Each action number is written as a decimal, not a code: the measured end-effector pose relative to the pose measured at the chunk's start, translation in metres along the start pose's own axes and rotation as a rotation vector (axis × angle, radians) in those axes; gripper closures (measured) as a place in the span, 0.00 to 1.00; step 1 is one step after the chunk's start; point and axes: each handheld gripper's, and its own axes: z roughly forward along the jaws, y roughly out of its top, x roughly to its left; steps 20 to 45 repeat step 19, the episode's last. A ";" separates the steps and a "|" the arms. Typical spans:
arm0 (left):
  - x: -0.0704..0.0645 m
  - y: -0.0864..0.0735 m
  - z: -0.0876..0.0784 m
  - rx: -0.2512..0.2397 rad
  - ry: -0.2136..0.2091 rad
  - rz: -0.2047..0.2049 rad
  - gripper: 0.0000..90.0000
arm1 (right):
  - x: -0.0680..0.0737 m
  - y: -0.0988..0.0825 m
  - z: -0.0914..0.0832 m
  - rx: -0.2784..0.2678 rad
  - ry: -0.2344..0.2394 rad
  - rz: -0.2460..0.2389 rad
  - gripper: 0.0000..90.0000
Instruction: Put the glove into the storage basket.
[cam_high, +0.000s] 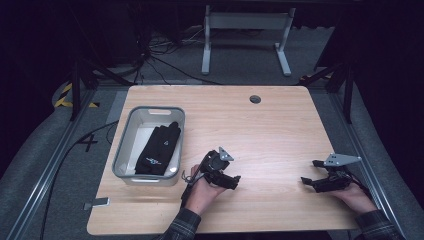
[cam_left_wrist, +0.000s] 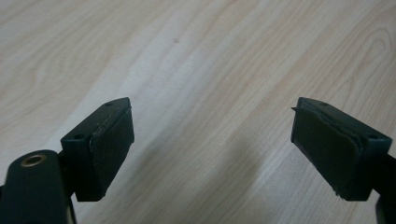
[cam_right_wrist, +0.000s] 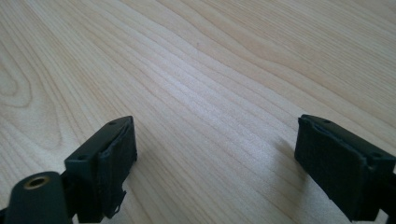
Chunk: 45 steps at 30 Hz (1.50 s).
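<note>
High view looks down on a pale wooden table (cam_high: 270, 130) where a person sits at the near edge with a gripper in each hand. The left gripper (cam_high: 235, 181) lies low over the wood near the front of the table, held in the left hand (cam_high: 202, 190), its black jaws pointing toward the table's right side. In the left gripper view its jaws stand wide apart, with bare wood grain between the pads (cam_left_wrist: 109, 149) and nothing gripped. The right gripper (cam_high: 306, 181) sits near the right front corner, held in the right hand (cam_high: 356, 195), its jaws aimed back toward the left gripper; the two are well apart. In the right gripper view those jaws are also spread wide over bare wood, with nothing between the pads (cam_right_wrist: 114, 168).

A grey plastic bin (cam_high: 131, 131) stands on the left part of the table, just beside the left gripper's hand. Inside it lies a black glove (cam_high: 160, 147), stretched lengthwise along the bin's right half, with a small light mark near the cuff. Neither gripper touches the bin or the glove.
</note>
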 end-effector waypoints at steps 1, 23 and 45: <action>-0.002 -0.001 0.004 0.007 -0.001 0.005 0.14 | 0.000 0.000 0.000 0.000 0.000 0.000 0.15; -0.012 -0.010 0.022 -0.025 0.018 0.110 0.00 | 0.000 0.000 0.000 -0.001 0.003 -0.002 0.14; -0.012 -0.010 0.022 -0.025 0.018 0.110 0.00 | 0.000 0.000 0.000 -0.001 0.003 -0.002 0.14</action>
